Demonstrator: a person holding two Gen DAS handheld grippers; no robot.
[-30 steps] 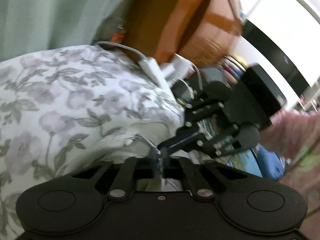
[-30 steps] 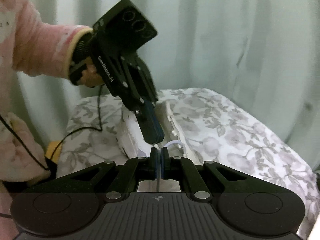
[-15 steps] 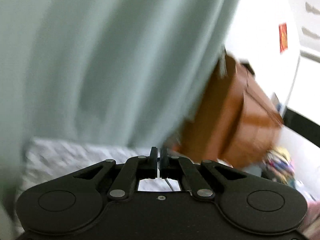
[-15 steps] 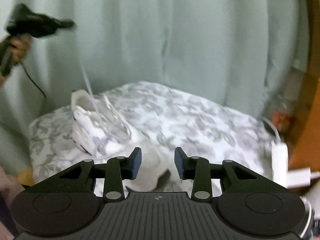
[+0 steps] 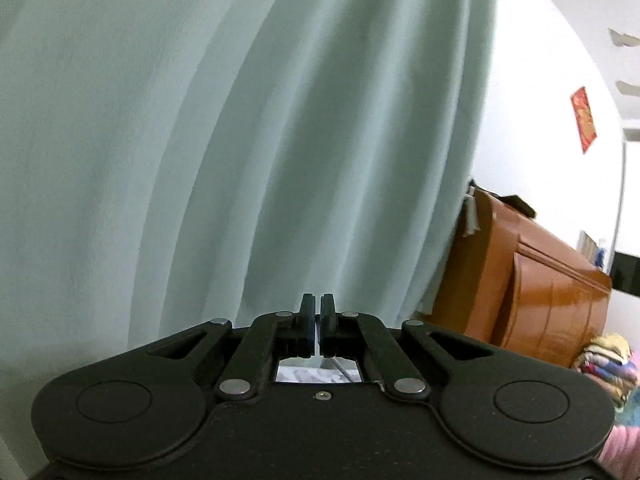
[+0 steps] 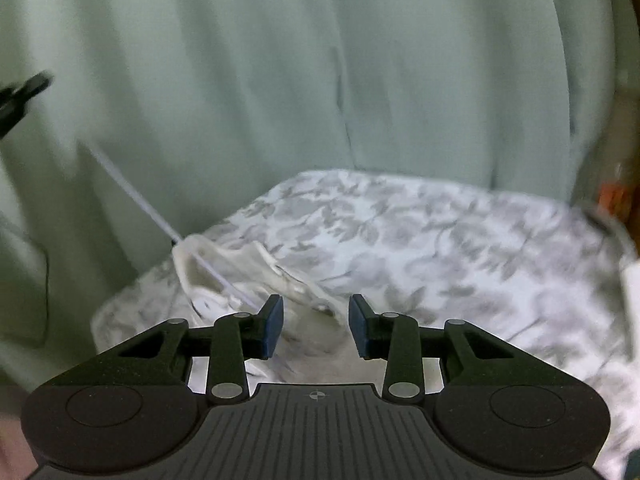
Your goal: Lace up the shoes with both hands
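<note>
Lace point(image 6: 132, 196) taut from raised left hand-held gripper point(image 5: 317, 312).

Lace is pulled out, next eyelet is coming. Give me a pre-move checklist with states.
1. Left tongs shut on lace: ok; a thin strand sits between its fingers.
2. Lace taut from shoe toward upper left: ok.
3. Right tongs open, empty: ok.
4. Right tongs near shoe: ok, just above it.
5. Shoe resting on cloth: ok.
6. Next eyelet located: cannot tell, blurred.
</note>
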